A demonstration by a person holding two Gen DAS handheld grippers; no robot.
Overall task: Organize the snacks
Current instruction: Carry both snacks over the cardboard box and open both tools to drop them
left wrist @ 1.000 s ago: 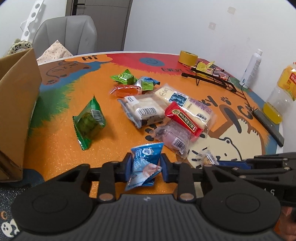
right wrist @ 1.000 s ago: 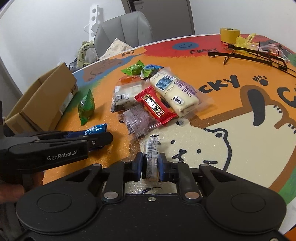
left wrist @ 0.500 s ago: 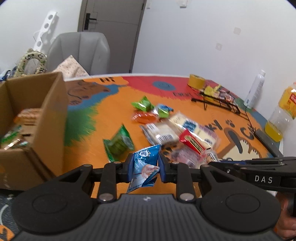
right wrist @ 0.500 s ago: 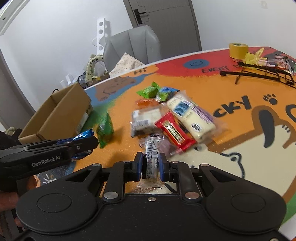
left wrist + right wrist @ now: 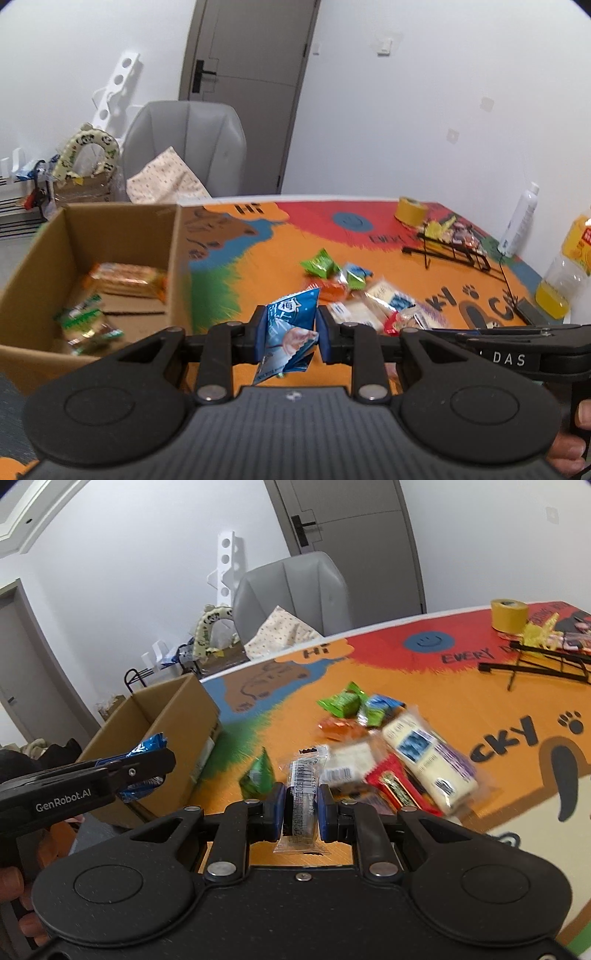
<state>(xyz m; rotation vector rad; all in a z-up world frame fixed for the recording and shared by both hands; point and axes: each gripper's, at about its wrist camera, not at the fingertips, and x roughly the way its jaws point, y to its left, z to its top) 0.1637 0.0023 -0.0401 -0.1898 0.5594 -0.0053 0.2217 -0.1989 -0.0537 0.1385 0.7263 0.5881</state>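
My left gripper (image 5: 289,334) is shut on a blue snack packet (image 5: 290,330), held in the air to the right of an open cardboard box (image 5: 173,258). The box holds an orange-wrapped snack (image 5: 127,278) and a green-labelled one (image 5: 83,321). My right gripper (image 5: 301,808) is shut on a clear-wrapped snack with a barcode (image 5: 303,794), lifted above the table. In the right wrist view the left gripper (image 5: 147,766) with the blue packet (image 5: 146,751) hangs beside the box (image 5: 162,723). A pile of snacks (image 5: 399,760) lies on the colourful table (image 5: 443,686), and a green packet (image 5: 258,775) lies apart from it.
A grey chair (image 5: 184,144) with a patterned cushion stands behind the table. A yellow tape roll (image 5: 410,210), a black wire rack (image 5: 450,247), a white bottle (image 5: 521,221) and a bottle of yellow liquid (image 5: 565,273) are at the far right. A person's fingers (image 5: 570,446) hold the right handle.
Both grippers have risen from the table with their snacks. The view swung left, so the box's inside has come into sight and the left gripper now stands nearer to it.
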